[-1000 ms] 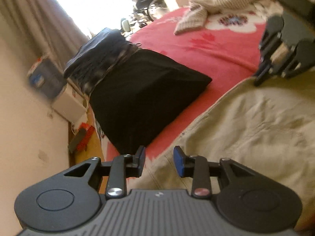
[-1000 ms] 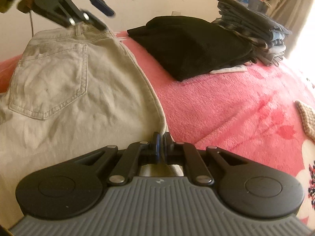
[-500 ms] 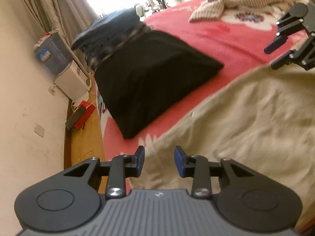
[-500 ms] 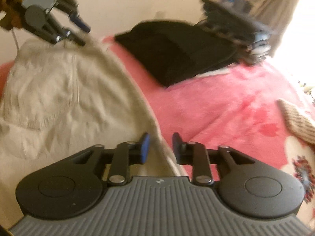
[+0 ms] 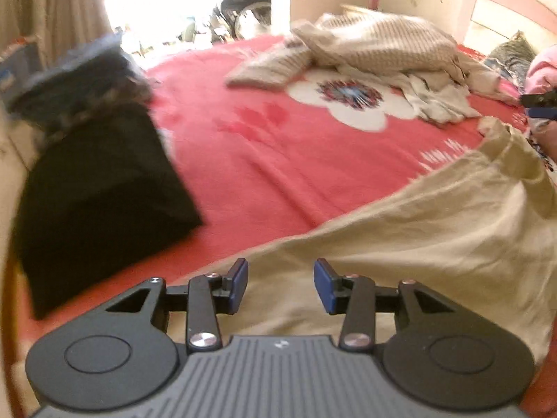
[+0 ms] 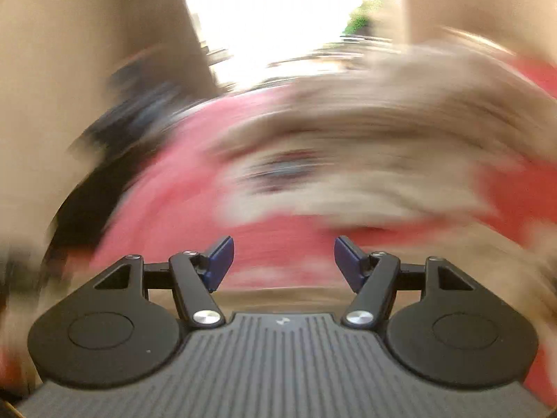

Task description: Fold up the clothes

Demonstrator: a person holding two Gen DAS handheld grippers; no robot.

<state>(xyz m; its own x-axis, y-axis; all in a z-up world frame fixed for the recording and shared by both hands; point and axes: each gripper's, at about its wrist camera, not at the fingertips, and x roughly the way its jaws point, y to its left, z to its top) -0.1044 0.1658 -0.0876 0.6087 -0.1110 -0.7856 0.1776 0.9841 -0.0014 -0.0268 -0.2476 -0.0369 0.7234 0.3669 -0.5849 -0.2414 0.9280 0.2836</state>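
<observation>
Left wrist view: the left gripper (image 5: 280, 280) hangs over the khaki trousers (image 5: 410, 244) spread on the red blanket (image 5: 278, 160), its jaws just opening further, nothing pinched. The right gripper (image 6: 283, 261), jaws likewise just widening, holds nothing; its surroundings are blurred.
</observation>
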